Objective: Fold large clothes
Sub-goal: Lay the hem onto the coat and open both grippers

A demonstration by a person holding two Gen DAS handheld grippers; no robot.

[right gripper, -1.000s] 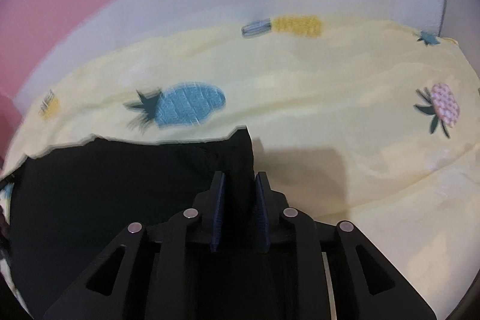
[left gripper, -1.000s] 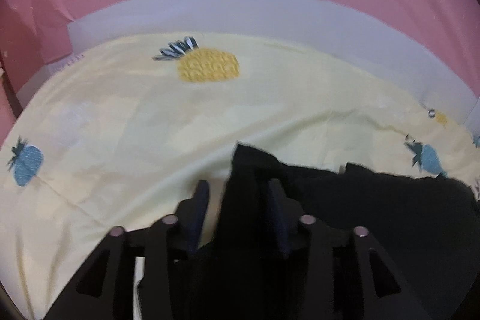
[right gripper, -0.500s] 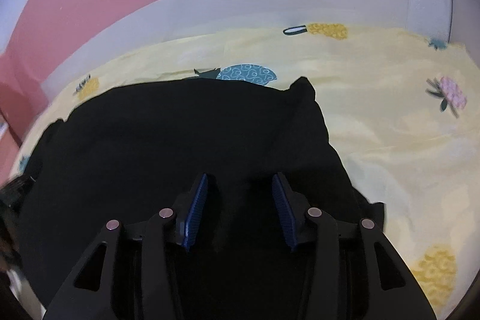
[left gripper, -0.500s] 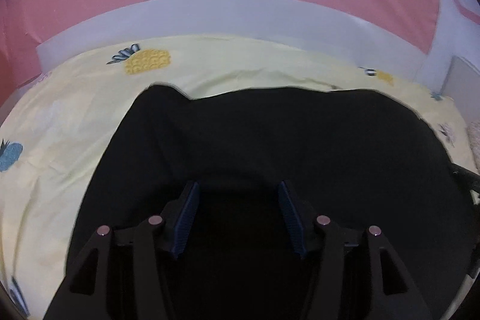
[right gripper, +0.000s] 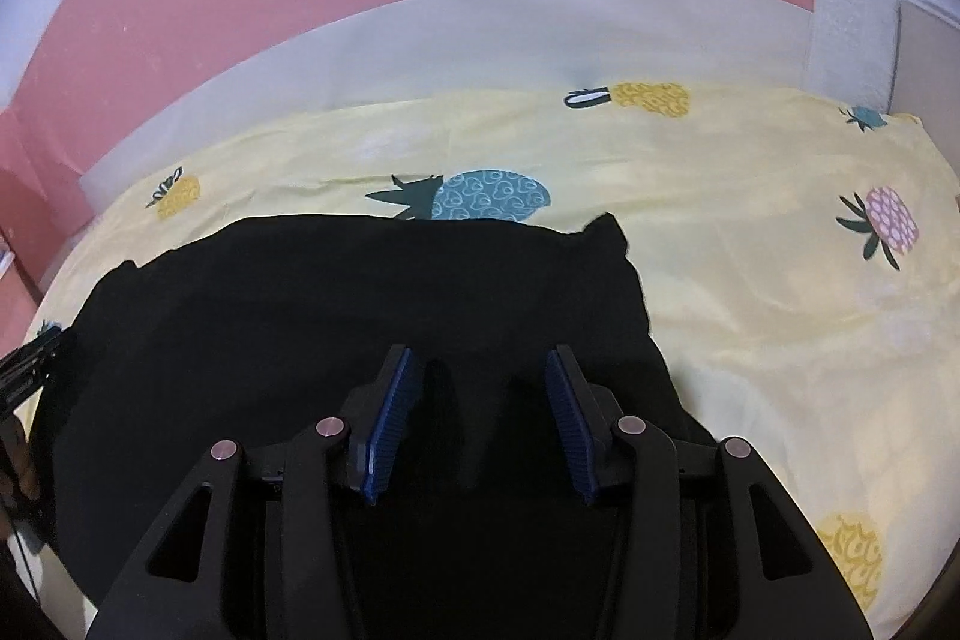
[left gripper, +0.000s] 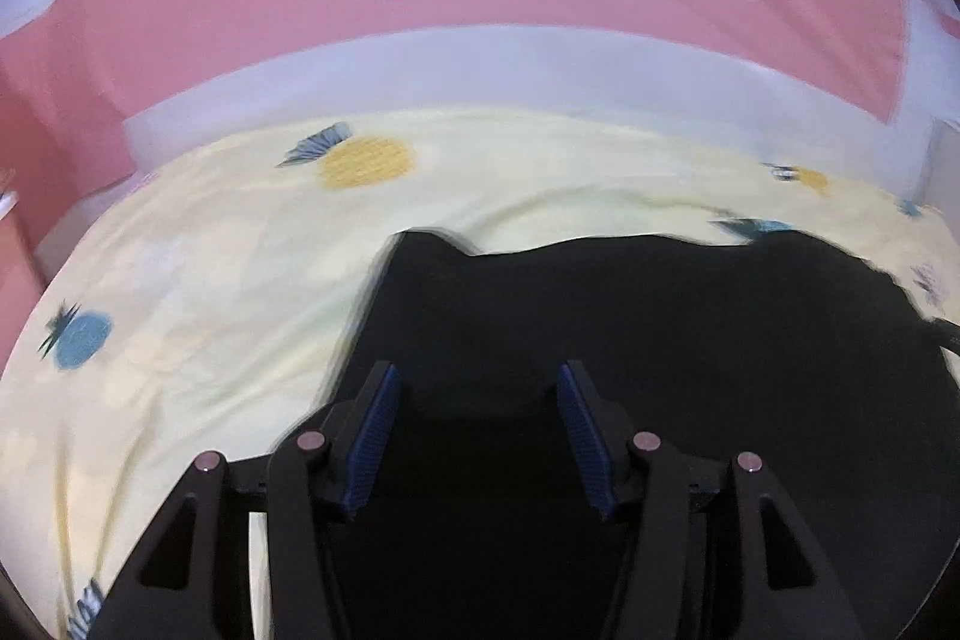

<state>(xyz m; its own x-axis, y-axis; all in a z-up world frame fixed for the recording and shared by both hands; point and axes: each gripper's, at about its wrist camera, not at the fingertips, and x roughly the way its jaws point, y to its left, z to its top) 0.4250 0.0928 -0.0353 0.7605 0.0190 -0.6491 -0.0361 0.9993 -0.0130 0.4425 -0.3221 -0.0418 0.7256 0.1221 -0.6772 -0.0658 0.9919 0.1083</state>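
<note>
Left wrist view shows the left gripper (left gripper: 474,436), jaws apart and empty, above a black garment (left gripper: 660,340) lying on the pineapple-print sheet (left gripper: 210,310), a fold seemingly just laid; right wrist view shows the right gripper (right gripper: 477,424) likewise parted over it, so next likely comes regrasping an edge.

A bed carries everything here. It is covered by a pale yellow sheet (right gripper: 750,292) printed with pineapples in yellow, blue and pink. A black garment (right gripper: 360,316) lies flat directly on the sheet, in the lower middle of both frames. Its far edge covers the bottom of a blue pineapple (right gripper: 486,196) in the right wrist view.
</note>
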